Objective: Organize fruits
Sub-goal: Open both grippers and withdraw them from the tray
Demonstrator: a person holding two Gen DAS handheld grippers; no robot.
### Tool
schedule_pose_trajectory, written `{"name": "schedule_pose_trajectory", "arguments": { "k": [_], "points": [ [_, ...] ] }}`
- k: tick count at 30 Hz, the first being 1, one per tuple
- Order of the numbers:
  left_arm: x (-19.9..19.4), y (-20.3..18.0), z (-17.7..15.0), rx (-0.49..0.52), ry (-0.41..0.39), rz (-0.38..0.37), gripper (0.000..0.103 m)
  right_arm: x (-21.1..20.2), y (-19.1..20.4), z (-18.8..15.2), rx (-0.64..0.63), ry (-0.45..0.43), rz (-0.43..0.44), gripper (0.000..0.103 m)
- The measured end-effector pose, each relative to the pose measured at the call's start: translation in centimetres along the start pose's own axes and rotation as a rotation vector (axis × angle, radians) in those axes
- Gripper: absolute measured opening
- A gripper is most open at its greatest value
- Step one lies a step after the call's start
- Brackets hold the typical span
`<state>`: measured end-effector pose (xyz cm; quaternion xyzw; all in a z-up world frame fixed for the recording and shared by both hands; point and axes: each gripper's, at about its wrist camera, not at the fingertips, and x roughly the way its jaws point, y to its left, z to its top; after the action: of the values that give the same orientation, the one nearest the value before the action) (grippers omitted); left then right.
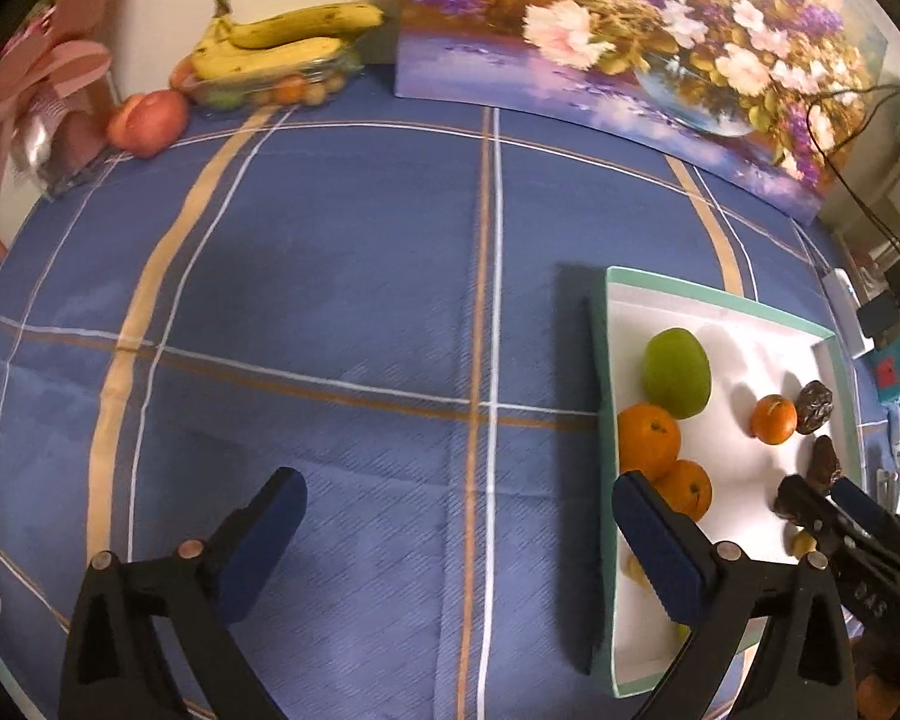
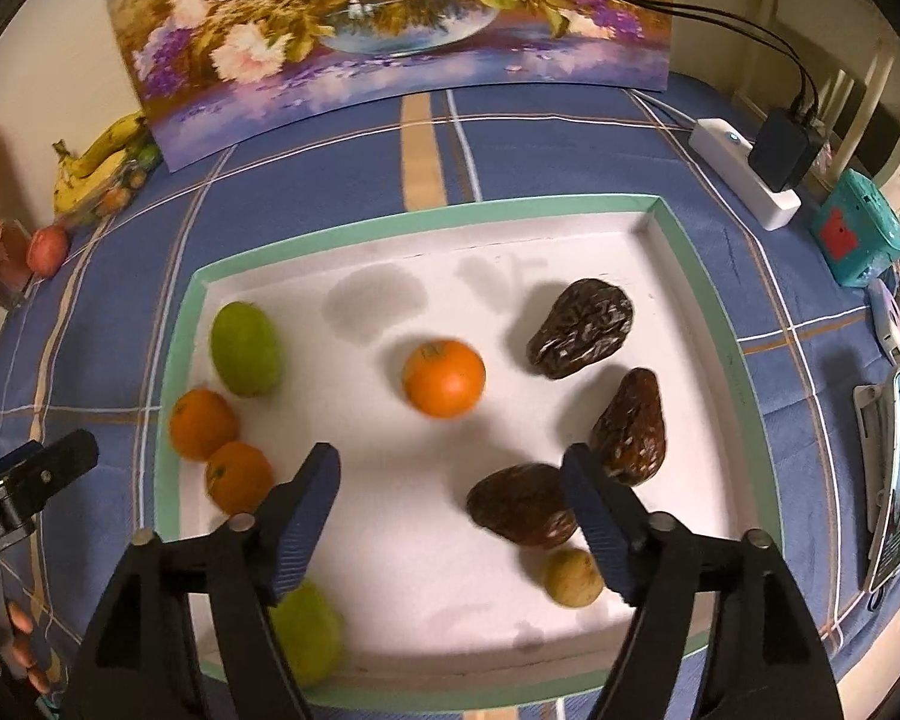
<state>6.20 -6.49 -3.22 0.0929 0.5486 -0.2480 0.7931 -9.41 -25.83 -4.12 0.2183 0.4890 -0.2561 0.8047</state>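
The right gripper (image 2: 450, 516) hovered with its jaws apart over a shallow white tray with a mint-green rim (image 2: 699, 294), nothing between them. In the tray lay a green oval fruit (image 2: 246, 348) at far left, two oranges (image 2: 203, 423) touching each other just nearer, a lone orange (image 2: 444, 378) in the middle, and three wrinkled dark brown fruits (image 2: 582, 327) on the right. A small yellow fruit (image 2: 572, 577) sat beside the right jaw, and a second green fruit (image 2: 312, 630) lay behind the left jaw. The tray rested on a blue checked tablecloth (image 2: 342, 168).
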Motion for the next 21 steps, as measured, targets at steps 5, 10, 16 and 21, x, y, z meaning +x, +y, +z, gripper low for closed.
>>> {"name": "schedule_pose_trajectory", "arguments": {
  "k": [5, 10, 16, 21],
  "points": [
    [-1.3, 0.8, -0.9, -0.019, -0.022, 0.006, 0.103, -1.1, 1.3, -1.0, -0.034, -0.030, 0.002, 0.092],
    [-3.0, 1.1, -1.9, -0.009, -0.051, 0.033, 0.103, -2.0, 1.9, -1.9, -0.042, -0.039, -0.008, 0.092],
    [-5.0, 0.9, -2.8, 0.031, -0.085, 0.138, 0.103, -3.2, 2.0, -3.0, -0.042, -0.048, -0.003, 0.092],
    [-6.9, 0.6, -4.0, 0.057, -0.134, 0.126, 0.103, -4.5, 1.8, -3.9, -0.029, -0.074, 0.005, 0.092]
  ]
}}
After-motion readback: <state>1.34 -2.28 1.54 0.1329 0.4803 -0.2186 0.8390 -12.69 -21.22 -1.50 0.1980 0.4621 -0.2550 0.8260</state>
